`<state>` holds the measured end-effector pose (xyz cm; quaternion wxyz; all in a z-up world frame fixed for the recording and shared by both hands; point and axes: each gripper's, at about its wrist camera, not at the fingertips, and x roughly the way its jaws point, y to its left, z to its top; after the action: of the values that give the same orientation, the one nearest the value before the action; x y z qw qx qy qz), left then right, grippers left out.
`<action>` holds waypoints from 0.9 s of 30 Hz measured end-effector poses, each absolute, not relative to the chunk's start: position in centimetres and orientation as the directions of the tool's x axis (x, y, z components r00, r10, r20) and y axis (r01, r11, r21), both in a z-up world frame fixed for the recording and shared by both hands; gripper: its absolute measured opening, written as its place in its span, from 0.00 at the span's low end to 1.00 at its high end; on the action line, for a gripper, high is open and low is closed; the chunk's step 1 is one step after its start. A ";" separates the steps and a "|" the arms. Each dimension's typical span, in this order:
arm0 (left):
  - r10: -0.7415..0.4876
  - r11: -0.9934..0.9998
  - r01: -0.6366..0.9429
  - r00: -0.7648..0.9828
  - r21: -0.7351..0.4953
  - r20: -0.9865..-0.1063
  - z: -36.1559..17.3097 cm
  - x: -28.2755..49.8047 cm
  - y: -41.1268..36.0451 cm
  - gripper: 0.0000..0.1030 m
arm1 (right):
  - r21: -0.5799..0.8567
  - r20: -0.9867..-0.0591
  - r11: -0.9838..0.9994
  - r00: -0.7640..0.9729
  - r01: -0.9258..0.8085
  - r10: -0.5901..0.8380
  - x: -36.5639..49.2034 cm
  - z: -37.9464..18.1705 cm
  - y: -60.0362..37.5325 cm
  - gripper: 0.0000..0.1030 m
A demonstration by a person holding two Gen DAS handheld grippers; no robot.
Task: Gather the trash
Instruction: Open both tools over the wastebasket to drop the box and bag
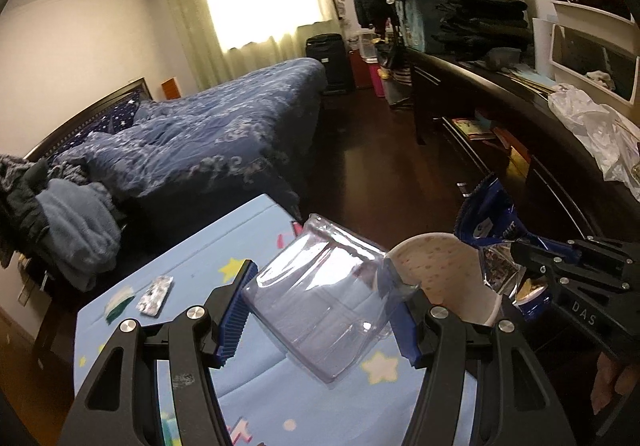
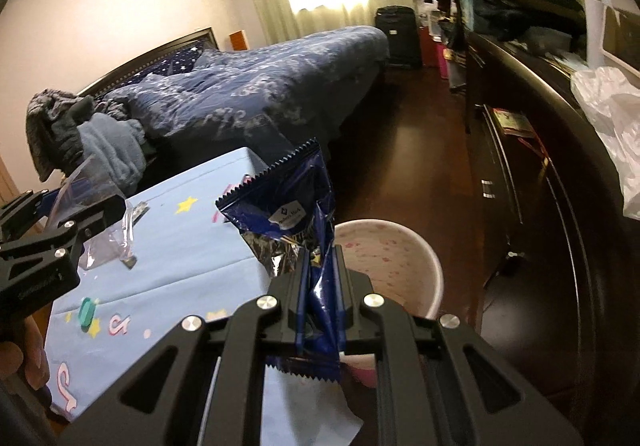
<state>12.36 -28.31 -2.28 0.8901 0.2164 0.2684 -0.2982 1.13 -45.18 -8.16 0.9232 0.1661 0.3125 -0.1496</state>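
The left gripper (image 1: 324, 310) is clamped on a clear plastic tray (image 1: 320, 298), the blue pads pressing its two sides. The tray is held tilted above the tabletop (image 1: 248, 230), which carries a light blue cover printed with stars. In the right wrist view the left gripper (image 2: 86, 224) appears at the left edge, with the clear plastic tray (image 2: 86, 182) between its fingers.

The right gripper (image 2: 322, 278) is clenched on a dark blue snack wrapper (image 2: 288, 206). The wrapper stands upright between the pads, its serrated top edge uppermost and its silver inner foil showing at the lower left. In the left wrist view the right gripper (image 1: 532, 266) holds the snack wrapper (image 1: 486, 218) just above the rim of the bin.

A pale bin (image 2: 400, 246) with small pink spots stands on the dark floor (image 2: 400, 166), just beside the tabletop edge and below the wrapper.

On the tabletop, a small silver packet (image 1: 155, 295) and a green-and-white scrap (image 1: 119, 300) lie near each other at the left. A small green item (image 2: 86, 311) lies near the tabletop's near edge.
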 end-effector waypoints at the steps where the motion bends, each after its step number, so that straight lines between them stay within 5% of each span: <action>1: -0.422 0.723 0.654 0.674 0.224 -0.606 -2.4 12.5 -28.9 0.60 | 0.214 -0.630 0.895 0.756 0.391 -0.180 1.2 -8.3 -45.6 0.12; 22: -0.472 0.705 0.707 0.417 -0.049 -0.776 -13.5 19.8 -41.2 0.69 | 0.238 -0.792 0.815 0.592 0.528 -0.152 7.5 -19.2 -54.0 0.15; 23: -0.475 0.708 0.704 0.414 -0.058 -0.777 -13.6 19.9 -41.2 0.71 | 0.246 -0.788 0.813 0.598 0.527 -0.149 7.6 -19.3 -54.2 0.18; 25: -0.492 0.712 0.698 0.414 -0.079 -0.766 -13.2 20.2 -40.9 0.79 | 0.258 -0.783 0.810 0.606 0.526 -0.143 7.8 -19.3 -54.3 0.39; 27: -0.511 0.709 0.699 0.420 -0.091 -0.750 -12.5 20.2 -40.5 0.87 | 0.258 -0.778 0.810 0.610 0.527 -0.149 7.8 -19.1 -54.5 0.43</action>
<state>20.23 -40.49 -12.53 0.8343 0.1183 0.3980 -0.3627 7.81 -54.52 -19.13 0.8650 0.2384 0.3958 -0.1955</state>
